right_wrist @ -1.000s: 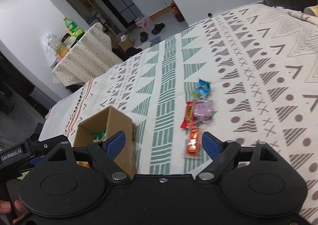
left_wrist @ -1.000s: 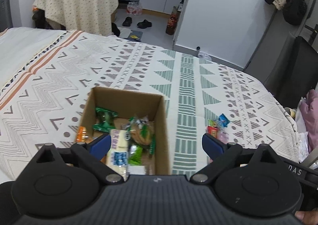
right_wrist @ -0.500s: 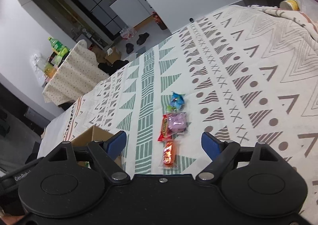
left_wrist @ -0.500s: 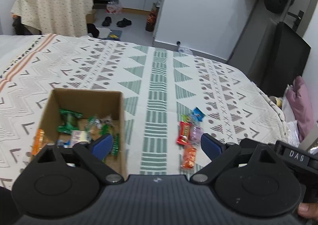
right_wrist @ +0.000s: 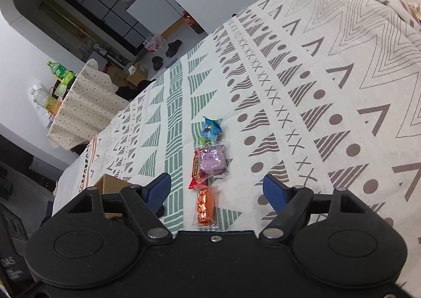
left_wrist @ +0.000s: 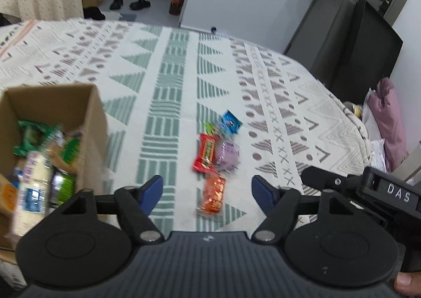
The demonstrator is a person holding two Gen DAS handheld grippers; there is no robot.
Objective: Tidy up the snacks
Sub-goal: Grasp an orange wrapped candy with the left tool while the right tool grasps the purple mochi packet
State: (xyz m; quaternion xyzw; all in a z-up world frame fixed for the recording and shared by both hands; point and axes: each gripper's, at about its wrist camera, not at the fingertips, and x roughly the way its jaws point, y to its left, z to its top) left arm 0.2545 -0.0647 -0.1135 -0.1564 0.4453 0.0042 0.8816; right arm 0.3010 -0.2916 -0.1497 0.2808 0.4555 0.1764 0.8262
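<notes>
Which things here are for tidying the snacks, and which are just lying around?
For the job:
- brown cardboard box holding snacks
- orange snack packet
- red candy bar wrapper
- purple snack in clear wrap
- small blue candy packet
- left gripper and right gripper, both open

Just lying about:
- black shoes on the floor
- green plastic bottle
- pink bedding bundle

— What was the bedspread (left_wrist: 181, 103) made of?
— Matt woven cloth, faintly ribbed. At nine o'clock stood a box (left_wrist: 92, 124) of plain brown cardboard, dull and rough.
— And the snacks?
— Glossy plastic film: the orange packet (left_wrist: 212, 194) at six, the red bar (left_wrist: 205, 153) shiny, the purple pouch (left_wrist: 228, 153) clear-wrapped.
— The left gripper (left_wrist: 207, 190)?
— Matt black plastic, smooth blue pads (left_wrist: 151, 190), metal rivets.
</notes>
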